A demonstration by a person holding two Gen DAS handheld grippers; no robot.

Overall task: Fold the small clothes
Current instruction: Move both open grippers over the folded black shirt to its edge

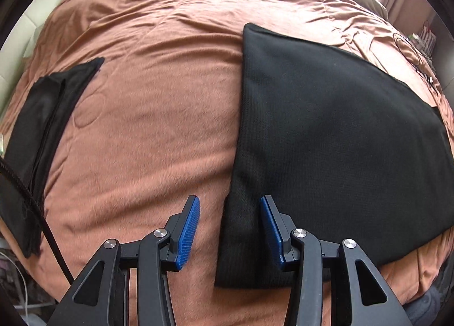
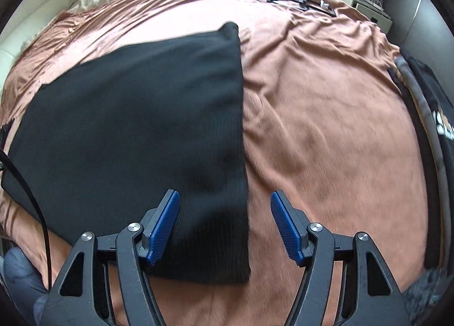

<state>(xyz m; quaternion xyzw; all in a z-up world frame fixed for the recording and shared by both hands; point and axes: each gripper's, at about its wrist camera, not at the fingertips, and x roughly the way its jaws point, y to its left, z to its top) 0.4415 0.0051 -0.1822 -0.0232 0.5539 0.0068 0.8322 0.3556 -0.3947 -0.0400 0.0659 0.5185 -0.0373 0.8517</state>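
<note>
Both grippers, left gripper (image 1: 229, 229) and right gripper (image 2: 225, 226), hover with jaws apart, straddling opposite near edges of the black garment (image 1: 326, 141).

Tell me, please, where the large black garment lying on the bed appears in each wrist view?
Left wrist: large black garment fills the right half, its near left corner between the open left gripper.
Right wrist: it fills the left half, its near right corner between the open right gripper.
Shared landmark: orange-brown bedspread.
</note>
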